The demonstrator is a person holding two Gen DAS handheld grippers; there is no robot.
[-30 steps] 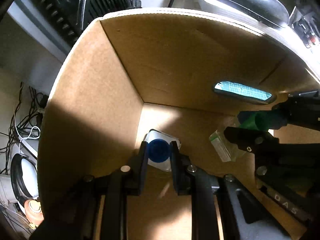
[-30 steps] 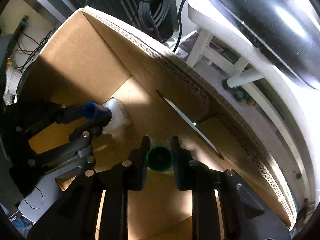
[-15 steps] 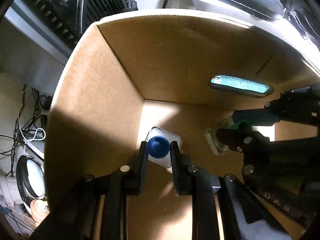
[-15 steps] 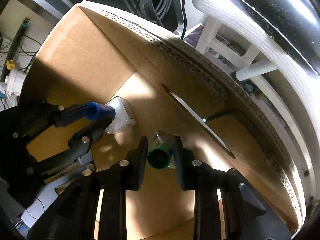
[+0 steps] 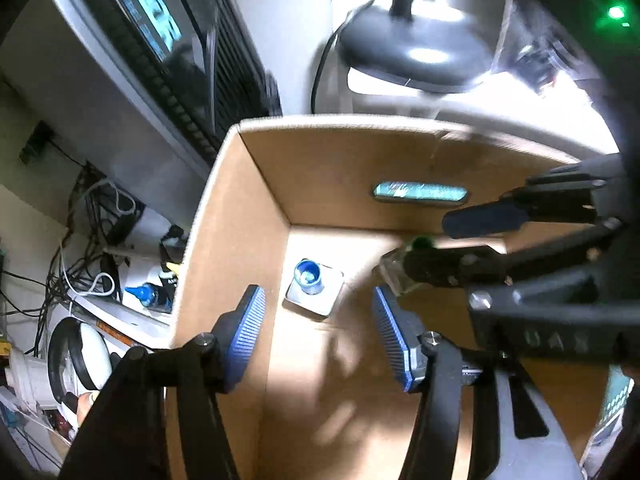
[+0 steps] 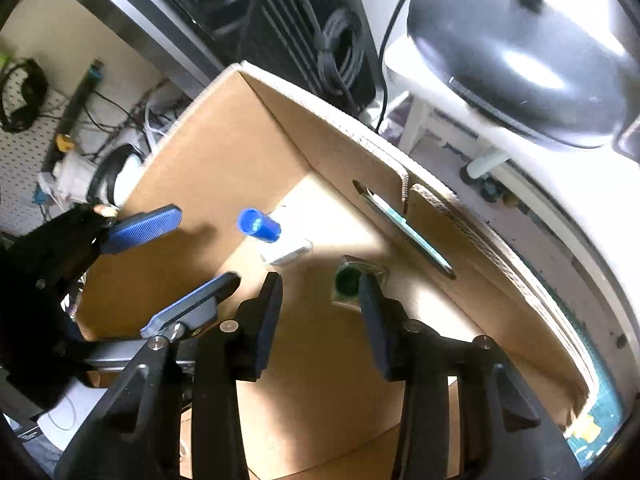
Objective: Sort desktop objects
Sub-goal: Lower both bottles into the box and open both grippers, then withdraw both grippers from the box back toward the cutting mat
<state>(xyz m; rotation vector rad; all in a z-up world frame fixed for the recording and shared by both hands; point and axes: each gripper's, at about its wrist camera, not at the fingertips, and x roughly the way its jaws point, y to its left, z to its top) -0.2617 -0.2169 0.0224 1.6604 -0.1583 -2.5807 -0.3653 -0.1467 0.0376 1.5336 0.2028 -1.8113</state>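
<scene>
1. A big brown cardboard box [image 5: 240,216] sits open at the top. It is the landmark for everything here.
2. Both grippers hang over the inside of the box.
3. The left gripper [image 5: 318,330] has its two blue ribbed fingers [image 5: 246,330] spread wide. Nothing is between them.
4. The blue-capped bottle [image 5: 314,286] stands upright on the floor of the box, near the far left corner. It has a square, pale body and a round blue cap on top.
5. The blue-capped bottle is below the left gripper and a bit in front of it. The fingers do not touch it.
6. From the right wrist view the same bottle [image 6: 276,238] shows on the box floor in a patch of bright light, with its blue cap sticking up.
7. The right gripper [image 6: 318,294] also has its fingers [image 6: 268,312] wide apart. It holds nothing.
8. The green-capped bottle [image 6: 352,282] is on the box floor too, near the far wall with the handle slot [image 6: 404,232]. It is just beside the right finger of the right gripper. I cannot tell if they touch.
9. The two bottles are near each other on the box floor but apart.
10. In the left wrist view the right gripper [image 5: 448,240] comes in from the right side of the box, and the green cap [image 5: 420,243] peeks out beside its dark fingers.
11. Outside the box, past its far wall, is a black lamp base [image 6: 516,56] on a white stand.
12. Past the left wall of the box lie tangled cables [image 5: 92,216].
</scene>
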